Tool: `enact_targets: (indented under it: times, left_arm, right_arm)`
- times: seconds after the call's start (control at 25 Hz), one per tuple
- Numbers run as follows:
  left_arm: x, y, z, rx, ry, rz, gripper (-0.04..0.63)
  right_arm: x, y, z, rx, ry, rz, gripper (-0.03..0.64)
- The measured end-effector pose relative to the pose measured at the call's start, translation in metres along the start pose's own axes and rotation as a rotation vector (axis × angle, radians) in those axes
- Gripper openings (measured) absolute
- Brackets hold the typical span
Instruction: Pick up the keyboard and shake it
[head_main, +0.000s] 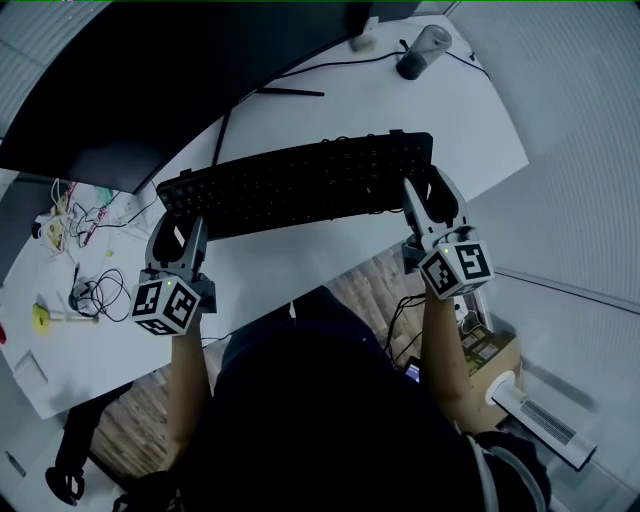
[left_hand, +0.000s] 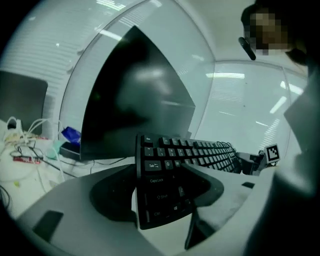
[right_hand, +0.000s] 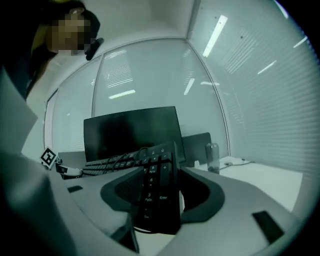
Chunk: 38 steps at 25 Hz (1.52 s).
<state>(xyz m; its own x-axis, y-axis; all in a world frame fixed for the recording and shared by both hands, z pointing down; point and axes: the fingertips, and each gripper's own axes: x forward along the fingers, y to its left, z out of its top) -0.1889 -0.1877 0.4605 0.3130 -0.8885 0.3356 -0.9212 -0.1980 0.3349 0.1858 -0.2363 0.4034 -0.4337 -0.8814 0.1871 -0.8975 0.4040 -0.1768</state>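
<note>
The keyboard (head_main: 300, 185) is held at both ends, in front of the big dark screen (head_main: 150, 80) and over the white surface (head_main: 300, 262). The left tool (head_main: 178, 232) is closed on the left end. One jaw is laid on the keys and the other is tucked behind the back. The right tool (head_main: 428, 205) is closed the same way on the number-key end. Both sets of jaws are kept quite wide by the board between them. The keyboard looks tipped and a little off the surface, so the lift seems to be begun and the shake is not yet done.

A few things could go wrong. Only the thin ends are gripped, so the keyboard could be shaken loose and dropped. Keys could be pushed down or popped off by the jaw that lies on them. The screen is close behind and could be hit if the board is swung too far. A wire (head_main: 345, 62) is seen running along the back of the surface, and if it belongs to the keyboard it could be pulled tight.

A grey cup (head_main: 424, 50) is stood at the far corner, near that wire, and could be knocked over. What is inside it cannot be seen. A brown box (head_main: 492, 352) is kept on the floor at the right, and what is in it cannot be made out.
</note>
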Motion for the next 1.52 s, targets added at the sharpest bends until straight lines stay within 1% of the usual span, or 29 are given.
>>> enact_targets:
  times: [0.12, 0.2, 0.24, 0.32, 0.44, 0.68, 0.8, 0.96, 1.12, 1.28, 1.52]
  left_arm:
    - [0.010, 0.006, -0.015, -0.104, -0.019, -0.054, 0.278]
    - [0.015, 0.007, -0.020, -0.138, -0.038, -0.078, 0.278]
    - [0.016, 0.007, -0.020, -0.137, -0.050, -0.083, 0.277]
    - [0.015, 0.003, -0.015, -0.103, -0.073, -0.084, 0.276]
    - [0.011, -0.002, 0.000, -0.017, -0.088, -0.076, 0.276]
    - [0.000, -0.014, 0.024, 0.150, -0.067, -0.030, 0.276]
    - [-0.001, -0.015, 0.026, 0.199, -0.035, -0.008, 0.276]
    - [0.001, -0.003, 0.010, 0.192, 0.022, 0.011, 0.276]
    - [0.009, 0.006, -0.016, 0.158, 0.095, 0.017, 0.276]
    - [0.015, 0.017, -0.047, 0.113, 0.185, 0.024, 0.276]
    - [0.019, 0.032, -0.093, 0.029, 0.328, 0.055, 0.276]
  right_arm:
    - [-0.008, 0.015, 0.027, -0.123, -0.051, -0.014, 0.227]
    - [-0.011, 0.020, 0.035, -0.172, -0.068, -0.022, 0.222]
    - [-0.012, 0.019, 0.035, -0.176, -0.072, -0.026, 0.222]
    - [-0.014, 0.014, 0.030, -0.148, -0.081, -0.034, 0.224]
    - [-0.016, 0.003, 0.012, -0.063, -0.081, -0.044, 0.224]
    - [-0.014, -0.013, -0.030, 0.130, -0.052, -0.054, 0.224]
    - [-0.008, -0.015, -0.050, 0.191, -0.014, -0.049, 0.224]
    - [-0.001, -0.013, -0.075, 0.219, 0.053, -0.042, 0.224]
    - [0.002, -0.016, -0.100, 0.236, 0.132, -0.050, 0.224]
    - [0.002, -0.018, -0.128, 0.248, 0.227, -0.065, 0.223]
    - [0.005, -0.020, -0.169, 0.266, 0.401, -0.072, 0.224]
